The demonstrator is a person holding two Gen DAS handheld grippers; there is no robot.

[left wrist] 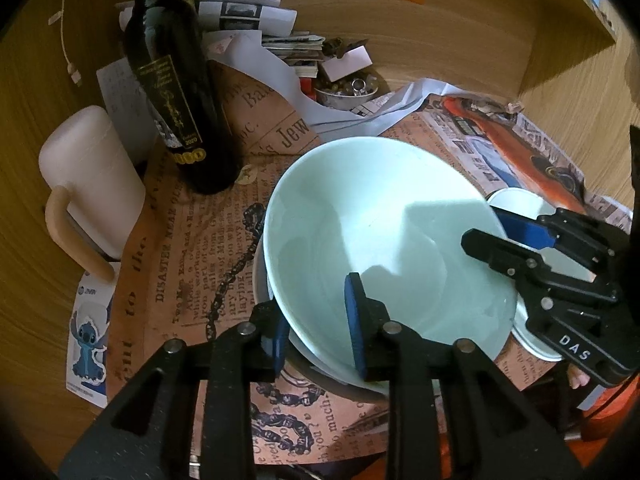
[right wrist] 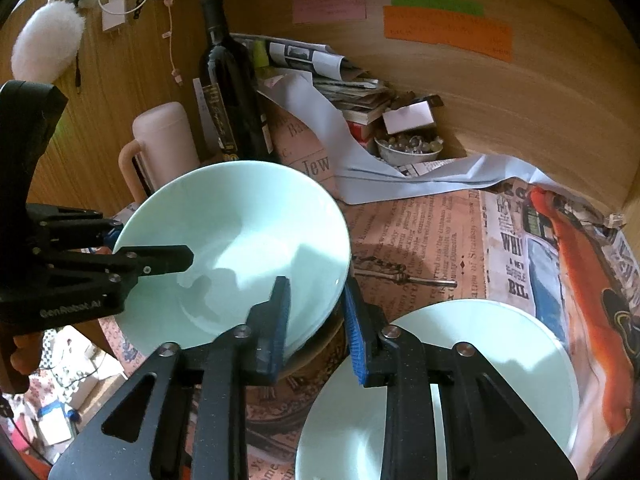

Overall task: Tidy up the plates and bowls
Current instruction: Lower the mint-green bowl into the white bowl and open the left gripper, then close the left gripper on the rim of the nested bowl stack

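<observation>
I have both the left gripper (left wrist: pixel 320 320) and right gripper (right wrist: pixel 316 320) straddling opposite rims of the mint bowl (left wrist: pixel 384 240), jaws parted, not clamped, mid-desk beside the plate (right wrist: pixel 480 360); next, squeeze and lift.

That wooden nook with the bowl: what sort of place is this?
Probably a cluttered home desk or shelf alcove, not a kitchen: sticky paper notes on the wooden back panel, a dark wine bottle, and printed newspaper-style sheets under the pale green ceramic bowl.
</observation>
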